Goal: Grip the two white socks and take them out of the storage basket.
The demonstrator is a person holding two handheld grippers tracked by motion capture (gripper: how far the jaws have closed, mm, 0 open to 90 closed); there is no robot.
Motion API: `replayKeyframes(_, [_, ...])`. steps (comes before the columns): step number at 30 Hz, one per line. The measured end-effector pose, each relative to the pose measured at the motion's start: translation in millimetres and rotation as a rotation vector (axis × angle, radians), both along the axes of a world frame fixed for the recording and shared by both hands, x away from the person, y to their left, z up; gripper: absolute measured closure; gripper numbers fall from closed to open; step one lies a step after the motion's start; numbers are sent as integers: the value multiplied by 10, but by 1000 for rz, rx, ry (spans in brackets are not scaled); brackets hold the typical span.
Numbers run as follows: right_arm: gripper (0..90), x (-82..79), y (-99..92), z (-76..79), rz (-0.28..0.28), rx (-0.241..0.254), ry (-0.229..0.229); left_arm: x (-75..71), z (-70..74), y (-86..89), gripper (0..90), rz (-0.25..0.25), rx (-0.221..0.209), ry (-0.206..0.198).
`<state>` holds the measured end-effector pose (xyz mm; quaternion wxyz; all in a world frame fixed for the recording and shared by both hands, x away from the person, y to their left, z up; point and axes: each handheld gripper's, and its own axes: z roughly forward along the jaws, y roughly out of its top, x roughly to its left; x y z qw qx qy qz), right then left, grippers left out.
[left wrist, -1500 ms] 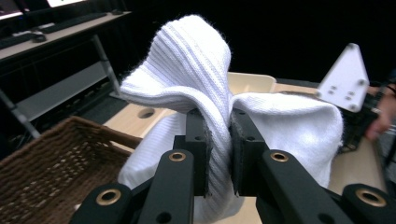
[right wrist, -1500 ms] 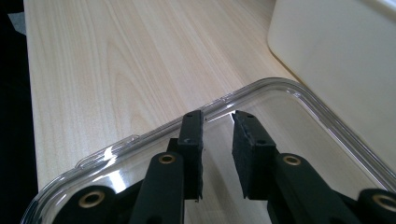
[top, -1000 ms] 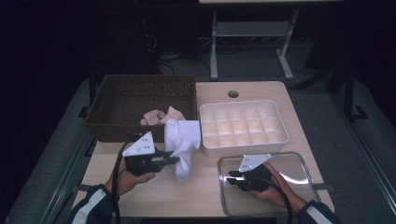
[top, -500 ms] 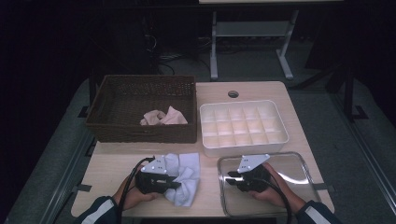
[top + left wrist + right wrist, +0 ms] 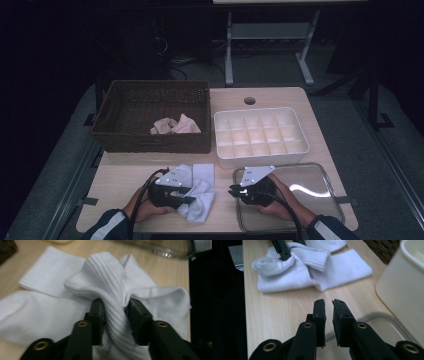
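Note:
A white sock point(image 5: 204, 176) lies crumpled on the wooden table near its front edge. My left gripper point(image 5: 192, 199) rests low on it. In the left gripper view a raised ribbed fold of the sock point(image 5: 107, 272) stands between the jaws of the left gripper point(image 5: 113, 302), and both pads touch it; the jaws have just been opening. My right gripper point(image 5: 232, 191) hovers over the left end of a clear glass tray point(image 5: 320, 170) and points at the sock point(image 5: 312, 267). The right gripper point(image 5: 328, 302) has just been closing to a thin slit, with nothing between its jaws.
A dark wicker basket point(image 5: 150, 142) at the back left holds a pink cloth point(image 5: 175, 125). A white compartment box point(image 5: 260, 157) stands behind the glass tray, and its wall point(image 5: 404, 285) is close to the right of my right gripper. The table's front edge is close to both hands.
The left gripper has come down from holding the sock hanging in the air, and the sock now lies on the table. The right gripper has shifted a little toward the sock.

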<state>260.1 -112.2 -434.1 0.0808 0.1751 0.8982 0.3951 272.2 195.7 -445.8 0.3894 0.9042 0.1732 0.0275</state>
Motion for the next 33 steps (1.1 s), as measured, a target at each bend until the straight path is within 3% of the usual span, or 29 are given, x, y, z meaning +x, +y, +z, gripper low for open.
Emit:
replayKeyframes(1, [800, 0, 0, 0, 0, 0, 0, 0, 0, 0, 536, 0, 0, 0])
replayKeyframes(3, [813, -7, 75, 25, 17, 3, -10, 21, 70, 83, 494, 49, -31, -8])
replayKeyframes(4, [852, -13, 150, 45, 35, 13, -12, 62, 109, 183, 444, 137, -12, -34])
replayKeyframes(6, [893, -13, 213, 58, 49, 18, -21, 113, 107, 304, 427, 180, -34, -30])
replayKeyframes(8, [896, -12, 292, 56, 60, 18, -27, 160, 75, 372, 431, 203, -17, -33])
replayKeyframes(10, [896, -8, 320, 52, 68, 20, -35, 181, 49, 387, 478, 199, -15, -22])
replayKeyframes(12, [896, -5, 448, 43, 85, 18, -40, 223, -22, 356, 520, 181, 20, -15])
replayKeyframes(18, [883, 7, 691, -45, 138, -13, -50, 286, -114, 203, 547, 160, 39, -14])
replayKeyframes(20, [883, 23, 717, -73, 153, -21, -53, 323, -153, 146, 549, 153, 72, -25])
replayKeyframes(21, [874, 23, 777, -125, 173, -52, -56, 340, -160, 128, 564, 154, 74, -43])
replayKeyframes(23, [868, 25, 791, -138, 179, -61, -55, 353, -161, 130, 575, 158, 75, -46])
replayKeyframes(25, [856, 53, 823, -212, 173, -93, -36, 369, -165, 150, 590, 177, 79, -51])
replayKeyframes(26, [855, 72, 827, -250, 181, -111, -36, 382, -155, 187, 590, 206, 107, -71])
replayKeyframes(27, [855, 72, 827, -250, 181, -111, -36, 382, -155, 187, 591, 206, 107, -71])
replayKeyframes(29, [853, 87, 796, -278, 174, -109, -16, 418, -145, 286, 592, 262, 121, -70])
replayKeyframes(31, [851, 100, 777, -279, 175, -111, -24, 458, -147, 373, 593, 303, 122, -71])
replayKeyframes(33, [852, 102, 762, -283, 169, -107, -12, 472, -149, 398, 593, 318, 122, -73])
